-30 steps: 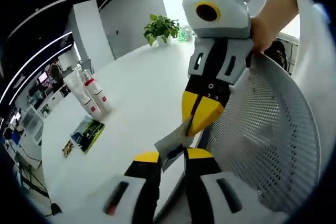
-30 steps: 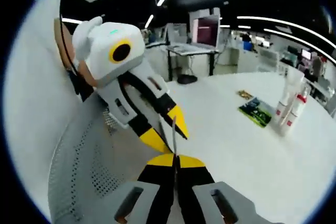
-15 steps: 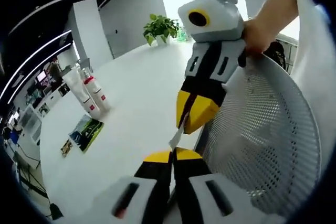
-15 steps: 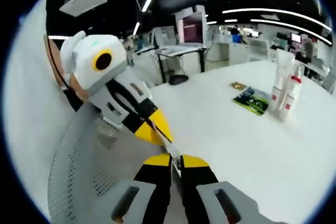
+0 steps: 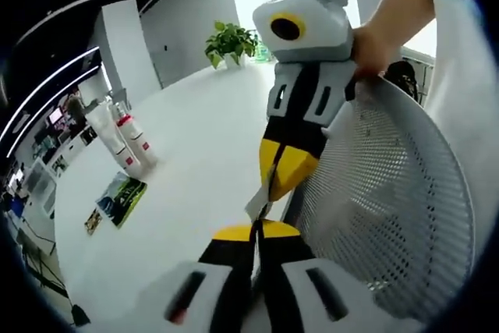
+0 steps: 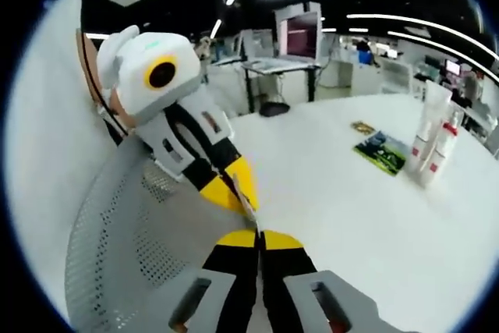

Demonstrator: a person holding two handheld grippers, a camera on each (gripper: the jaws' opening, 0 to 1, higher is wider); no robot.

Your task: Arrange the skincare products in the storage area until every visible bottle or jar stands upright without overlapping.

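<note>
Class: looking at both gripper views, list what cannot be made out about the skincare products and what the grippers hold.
- Bottles: left gripper view, too small to read labels.
- Same bottles: right gripper view, overlapping, count unclear.
- Thin white piece: edge-on between left gripper and right gripper; identity unclear.

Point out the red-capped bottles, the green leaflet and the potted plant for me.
red-capped bottles [image 5: 132,139], left gripper view, on the nearer bottle's white body.
green leaflet [image 5: 121,196], left gripper view, middle of its cover.
potted plant [image 5: 228,39], left gripper view, on the leaves.
</note>
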